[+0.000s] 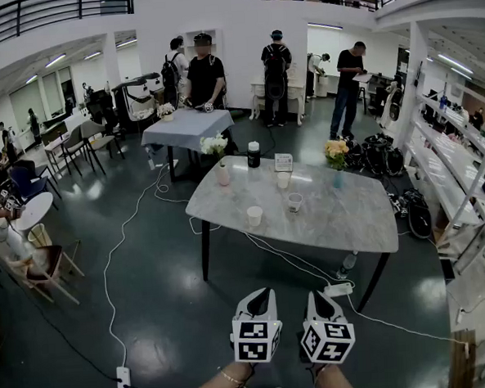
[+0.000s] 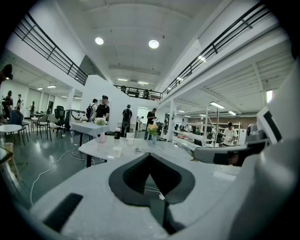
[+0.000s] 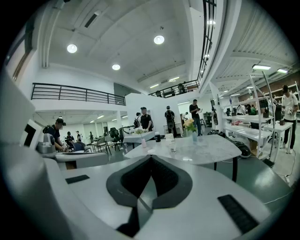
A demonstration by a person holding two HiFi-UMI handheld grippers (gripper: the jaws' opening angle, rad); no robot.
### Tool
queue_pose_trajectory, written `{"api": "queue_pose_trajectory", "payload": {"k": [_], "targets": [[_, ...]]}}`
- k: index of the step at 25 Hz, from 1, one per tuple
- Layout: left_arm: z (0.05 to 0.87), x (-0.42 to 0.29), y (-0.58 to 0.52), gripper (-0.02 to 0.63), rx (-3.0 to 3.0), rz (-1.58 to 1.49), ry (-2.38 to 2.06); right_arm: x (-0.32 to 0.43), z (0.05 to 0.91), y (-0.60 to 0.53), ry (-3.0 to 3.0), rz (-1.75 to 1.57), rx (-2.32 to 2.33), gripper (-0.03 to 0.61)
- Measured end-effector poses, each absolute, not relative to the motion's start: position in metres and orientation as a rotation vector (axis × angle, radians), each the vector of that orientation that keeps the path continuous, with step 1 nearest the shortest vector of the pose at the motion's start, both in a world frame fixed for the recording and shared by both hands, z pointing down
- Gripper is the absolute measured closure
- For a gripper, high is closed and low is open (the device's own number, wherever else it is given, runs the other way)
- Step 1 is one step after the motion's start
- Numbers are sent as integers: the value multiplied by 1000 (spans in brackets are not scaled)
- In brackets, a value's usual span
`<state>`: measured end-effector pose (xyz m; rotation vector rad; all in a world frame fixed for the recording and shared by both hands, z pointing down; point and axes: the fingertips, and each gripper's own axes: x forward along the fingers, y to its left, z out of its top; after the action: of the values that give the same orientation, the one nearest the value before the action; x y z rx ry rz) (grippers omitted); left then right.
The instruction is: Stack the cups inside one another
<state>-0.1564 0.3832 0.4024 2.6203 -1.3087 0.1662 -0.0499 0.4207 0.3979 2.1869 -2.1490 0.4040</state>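
held low and side by side at the bottom of the head view, above the dark glossy floor [image 1: 151,301] and well short of the marble tabletop [image 1: 343,224]: left gripper [image 1: 263,294] and right gripper [image 1: 315,299], each on a bare forearm, both pointing toward the tabletop. in the left gripper view, jaws closed tip to tip, nothing between them. in the right gripper view, jaws likewise pressed together and empty. standing on the tabletop, unstacked and apart from one another: three cups. nearest the front edge, a white cup [image 1: 254,216]; just beyond it and to the right, a clear cup [image 1: 295,201]; farther back, a pale cup [image 1: 283,179] directly in front of a small card [image 1: 284,162]. left of the card, a black bottle [image 1: 254,154]. at the back left corner, a pink vase [image 1: 222,175] with white flowers; toward the back right, yellow flowers [image 1: 336,149] in a small vase. same cups visible small and far ahead over the closed jaws in both gripper views. on the floor below the near right edge of the tabletop, a white power strip [image 1: 339,290] with a white cable [image 1: 122,237] looping away to the left. beyond, a second table [image 1: 185,129] under a grey cloth, several people standing around it and farther back.
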Motion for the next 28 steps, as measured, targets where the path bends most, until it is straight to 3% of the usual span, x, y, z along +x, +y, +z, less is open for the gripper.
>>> {"api": "queue_pose_trajectory", "payload": {"k": [28], "targets": [[425,-195,309,617,2637,242,-1246,-67,435,363,-2005,572,2314,572]]}}
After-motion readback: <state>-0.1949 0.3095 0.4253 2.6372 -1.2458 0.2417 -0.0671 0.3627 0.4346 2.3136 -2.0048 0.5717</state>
